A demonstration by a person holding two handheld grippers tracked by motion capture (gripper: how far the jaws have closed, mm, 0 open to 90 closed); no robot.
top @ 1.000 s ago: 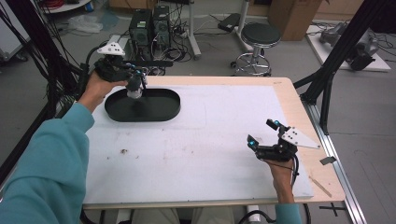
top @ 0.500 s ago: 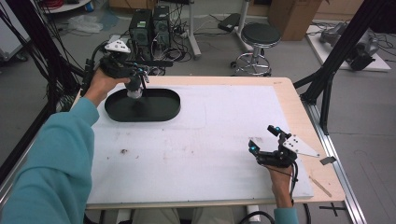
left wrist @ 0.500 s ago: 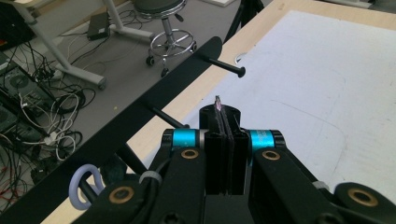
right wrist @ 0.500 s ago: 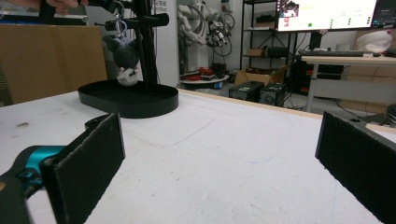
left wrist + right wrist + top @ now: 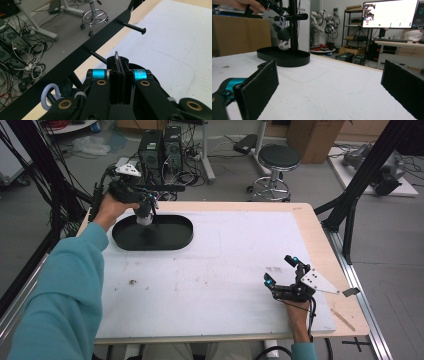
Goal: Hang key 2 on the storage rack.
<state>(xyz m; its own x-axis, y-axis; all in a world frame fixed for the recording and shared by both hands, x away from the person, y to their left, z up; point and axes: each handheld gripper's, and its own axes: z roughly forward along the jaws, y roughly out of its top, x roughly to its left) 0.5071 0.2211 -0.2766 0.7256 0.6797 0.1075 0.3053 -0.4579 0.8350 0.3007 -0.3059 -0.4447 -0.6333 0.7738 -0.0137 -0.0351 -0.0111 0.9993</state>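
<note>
One black oval-based stand (image 5: 152, 232) is set at the surface's (image 5: 225, 270) far left, bearing one upright post (image 5: 293, 27) and three pegs (image 5: 132, 27). One plush keychain (image 5: 282, 36) is seen hanging from a peg in the right gripper view. Left tongs (image 5: 145, 202): pressed together on a thin strap (image 5: 117, 58), detailed in the left gripper view. Right tongs (image 5: 281, 271): held apart, empty, near right.

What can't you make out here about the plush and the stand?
- Whether the left claw pinches anything: left gripper view, its shut jaws hide all but a thin edge.
- Plush: high view, the claw covers most of it.
- How the plush hangs from the peg: right gripper view, too small.
- Stand top: right gripper view, cut off by the upper edge.
</note>
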